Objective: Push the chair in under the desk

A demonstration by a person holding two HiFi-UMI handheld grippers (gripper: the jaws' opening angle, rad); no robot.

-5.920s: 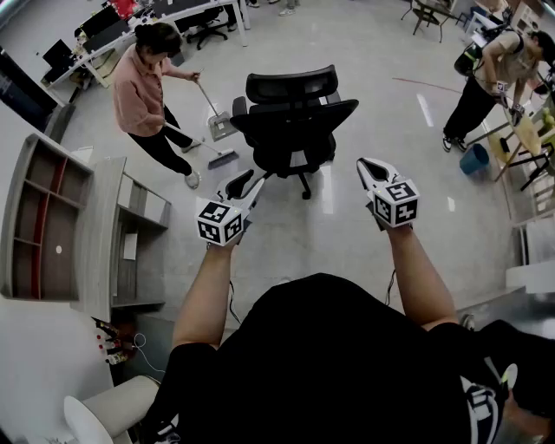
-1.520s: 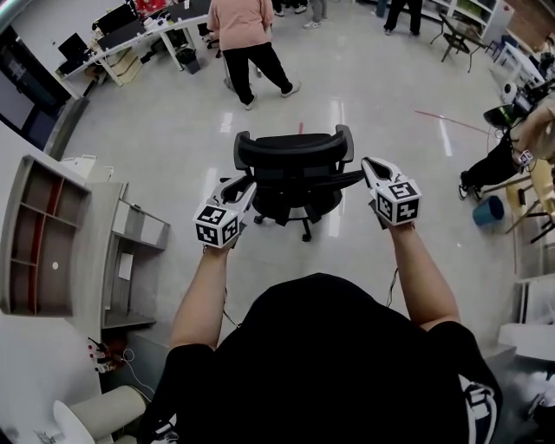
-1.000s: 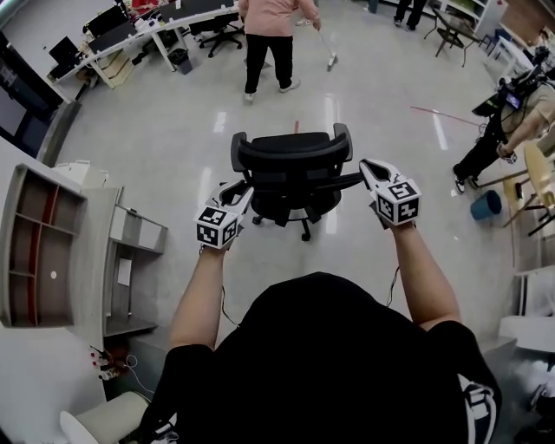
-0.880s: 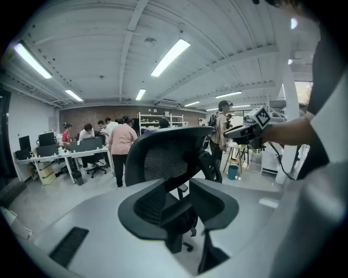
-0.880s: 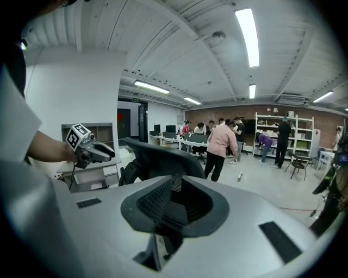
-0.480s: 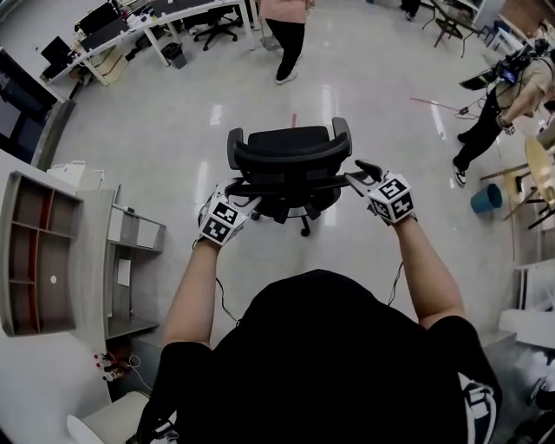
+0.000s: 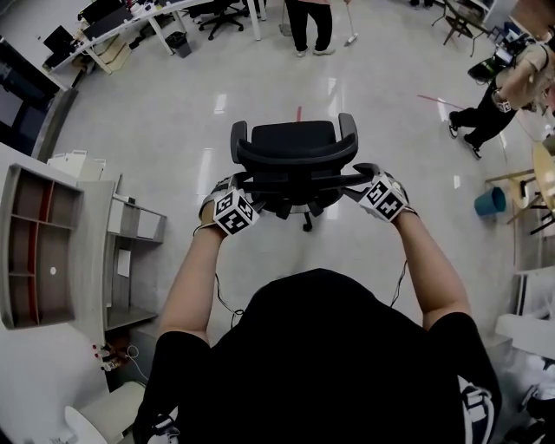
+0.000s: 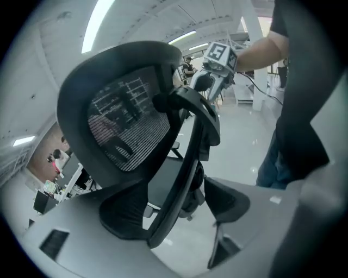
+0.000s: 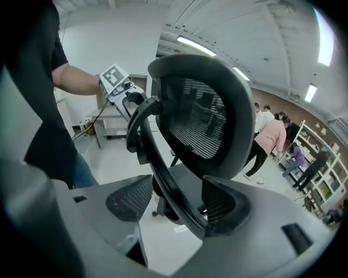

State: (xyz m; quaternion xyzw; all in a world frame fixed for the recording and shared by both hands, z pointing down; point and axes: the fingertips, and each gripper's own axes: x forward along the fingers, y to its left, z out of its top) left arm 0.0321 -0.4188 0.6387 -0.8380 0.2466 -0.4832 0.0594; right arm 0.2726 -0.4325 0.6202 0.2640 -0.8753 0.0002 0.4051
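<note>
A black mesh office chair (image 7: pixel 293 156) stands on the shiny floor in front of me, its back towards me. My left gripper (image 7: pixel 227 189) is at the left end of the chair's back frame and my right gripper (image 7: pixel 361 175) at the right end. In the left gripper view the curved frame bar (image 8: pixel 185 163) runs between the opening jaws of the left gripper (image 8: pixel 176 209), lying near one pad with a gap to the other. In the right gripper view the bar (image 9: pixel 163 174) passes between the opening jaws of the right gripper (image 9: pixel 176 201) in the same way.
A long white desk (image 7: pixel 147 19) with monitors and another chair stands at the far top left. A grey shelf unit (image 7: pixel 52 243) is close on my left. People stand at the top and far right, near a blue bucket (image 7: pixel 490 201).
Both grippers have dropped in against the ends of the chair's back frame and rolled inward. Their jaws have spread. The person in pink has walked farther away.
</note>
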